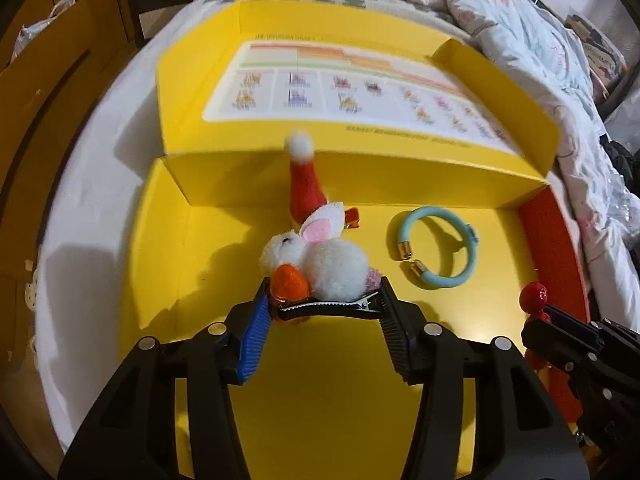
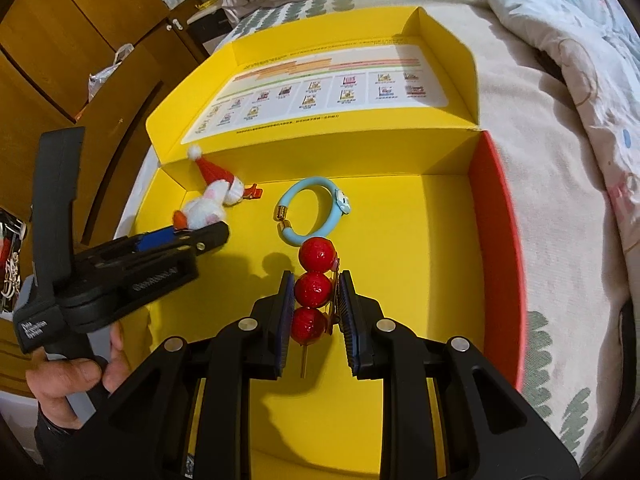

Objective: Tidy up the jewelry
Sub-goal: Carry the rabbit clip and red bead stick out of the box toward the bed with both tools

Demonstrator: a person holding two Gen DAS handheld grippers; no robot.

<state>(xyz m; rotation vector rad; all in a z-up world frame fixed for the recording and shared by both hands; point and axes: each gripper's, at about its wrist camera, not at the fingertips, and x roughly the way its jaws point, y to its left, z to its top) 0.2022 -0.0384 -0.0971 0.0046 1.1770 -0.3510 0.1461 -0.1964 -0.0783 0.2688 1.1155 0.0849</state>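
Left wrist view: our left gripper point(image 1: 326, 312) clamps the white plush rabbit hair clip point(image 1: 320, 268). Our right gripper point(image 2: 314, 304) grasps the red three-bead hairpin point(image 2: 314, 290). Beyond both lies a light-blue open bangle point(image 1: 436, 252) in the yellow cardboard box point(image 1: 160, 240).

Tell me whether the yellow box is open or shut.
Open: the yellow box has its lid folded back, and the blue bracelet lies exposed inside.

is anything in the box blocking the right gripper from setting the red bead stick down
Nothing visible: the right gripper holds the red bead stick over bare yellow box floor; the blue bracelet lies just beyond its tip.
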